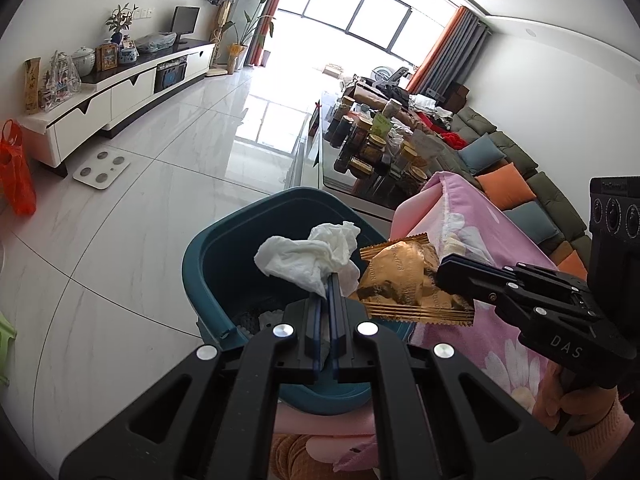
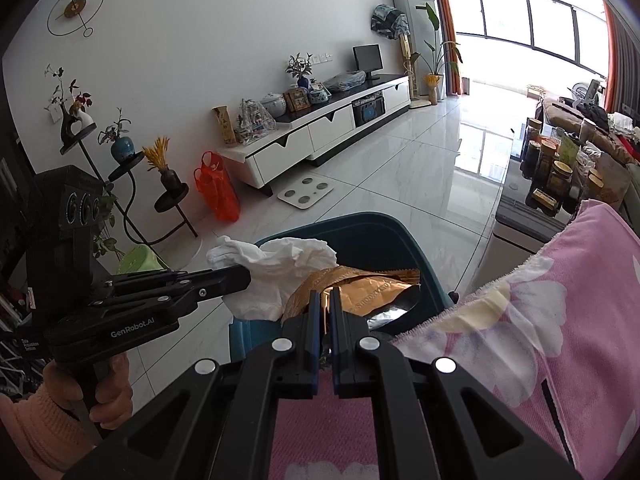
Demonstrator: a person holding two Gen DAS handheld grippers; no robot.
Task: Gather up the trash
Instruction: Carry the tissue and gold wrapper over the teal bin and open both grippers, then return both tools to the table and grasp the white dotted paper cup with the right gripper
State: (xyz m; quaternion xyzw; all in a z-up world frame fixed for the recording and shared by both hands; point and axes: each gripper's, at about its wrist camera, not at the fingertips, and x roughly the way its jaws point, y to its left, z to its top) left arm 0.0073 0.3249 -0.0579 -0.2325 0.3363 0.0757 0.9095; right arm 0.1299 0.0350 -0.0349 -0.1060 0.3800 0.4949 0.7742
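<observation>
White crumpled tissue (image 1: 310, 258) is clamped between the closed fingers of the left gripper (image 1: 325, 280). Right gripper (image 2: 325, 294) is closed on a gold foil wrapper (image 2: 360, 286). Both items are held above the open teal bin (image 1: 224, 248), beside the pink floral blanket (image 2: 560, 320).

Bright daylight from the large multi-pane window (image 1: 360, 12), blown out to white in both views. Strong glare and window reflection across the glossy white marble floor tiles (image 1: 256, 120). Soft, faint shadows only. Sharp focus throughout, without motion blur. Heavy fisheye bending of walls and floor lines, dark vignette at the corners.
</observation>
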